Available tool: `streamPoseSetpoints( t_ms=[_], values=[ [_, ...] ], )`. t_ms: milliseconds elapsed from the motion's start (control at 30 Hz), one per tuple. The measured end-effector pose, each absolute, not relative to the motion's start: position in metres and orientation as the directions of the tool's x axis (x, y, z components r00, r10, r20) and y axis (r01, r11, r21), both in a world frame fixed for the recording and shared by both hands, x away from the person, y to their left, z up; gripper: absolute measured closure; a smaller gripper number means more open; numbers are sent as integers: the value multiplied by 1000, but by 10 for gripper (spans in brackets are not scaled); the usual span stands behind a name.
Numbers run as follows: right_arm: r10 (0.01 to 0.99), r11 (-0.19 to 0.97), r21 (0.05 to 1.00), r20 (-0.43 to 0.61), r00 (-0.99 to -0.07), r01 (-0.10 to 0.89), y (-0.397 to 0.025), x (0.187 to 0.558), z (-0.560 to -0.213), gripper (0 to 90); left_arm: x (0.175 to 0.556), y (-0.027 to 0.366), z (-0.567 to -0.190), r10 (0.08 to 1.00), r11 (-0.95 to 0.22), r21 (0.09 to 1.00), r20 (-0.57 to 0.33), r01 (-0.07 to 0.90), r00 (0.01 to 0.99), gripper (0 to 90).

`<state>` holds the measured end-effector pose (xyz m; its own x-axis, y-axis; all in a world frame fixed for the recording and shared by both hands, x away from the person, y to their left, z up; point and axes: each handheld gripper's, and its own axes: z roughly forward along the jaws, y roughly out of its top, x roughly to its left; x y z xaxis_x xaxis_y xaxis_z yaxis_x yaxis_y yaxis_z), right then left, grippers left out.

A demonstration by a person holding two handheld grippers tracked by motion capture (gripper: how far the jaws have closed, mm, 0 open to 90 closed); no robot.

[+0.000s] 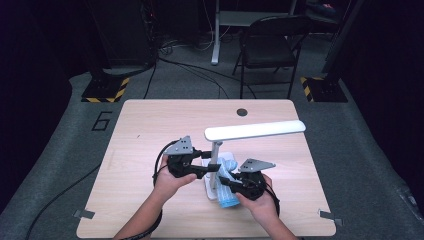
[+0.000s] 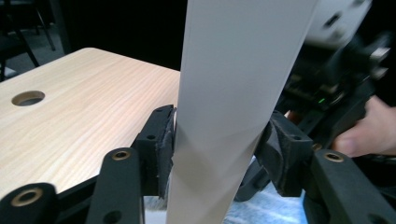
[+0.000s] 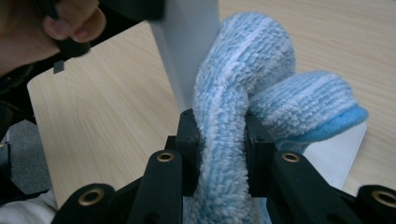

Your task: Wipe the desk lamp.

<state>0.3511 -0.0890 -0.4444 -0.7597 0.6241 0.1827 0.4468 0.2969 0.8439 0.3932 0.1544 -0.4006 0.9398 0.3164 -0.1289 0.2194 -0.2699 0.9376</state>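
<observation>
Lamp post [image 2: 229,93] clamped in your left gripper [image 2: 219,149], right gripper [image 3: 223,144] pinching cloth [image 3: 261,74] mid-frame; wiping barely begun, I'd judge

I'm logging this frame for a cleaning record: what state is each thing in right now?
Desk lamp: upright on its base, head level, not visibly lit.
Lamp post: clamped between the jaws of the left gripper.
Blue cloth: bunched, pinched by the right gripper, pressed against the post.
Folding chair: unfolded, nobody on it.
Table: bare wood around the lamp.
</observation>
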Motion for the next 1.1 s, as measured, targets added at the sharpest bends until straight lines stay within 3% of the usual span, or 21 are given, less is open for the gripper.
streamPoseSetpoints(
  t_ms=[233,400,533,767,1100],
  values=[
    [645,324,813,185,-742,484,-86,357,-468,718,388,163,-388,310,-268,944,-107,195,945,444],
    [648,336,787,205,-734,517,-87,361,-481,715,388,168,-387,311,-278,939,-113,204,944,516],
    [651,331,791,203,-732,514,-87,362,-482,713,389,167,-391,308,-280,938,-117,207,944,518],
    [639,329,815,180,-748,477,-85,358,-467,714,388,168,-390,307,-295,936,-99,194,946,522],
    [616,275,879,150,-773,389,-94,351,-420,713,388,171,-390,293,-285,937,-117,203,949,566]
  ],
)
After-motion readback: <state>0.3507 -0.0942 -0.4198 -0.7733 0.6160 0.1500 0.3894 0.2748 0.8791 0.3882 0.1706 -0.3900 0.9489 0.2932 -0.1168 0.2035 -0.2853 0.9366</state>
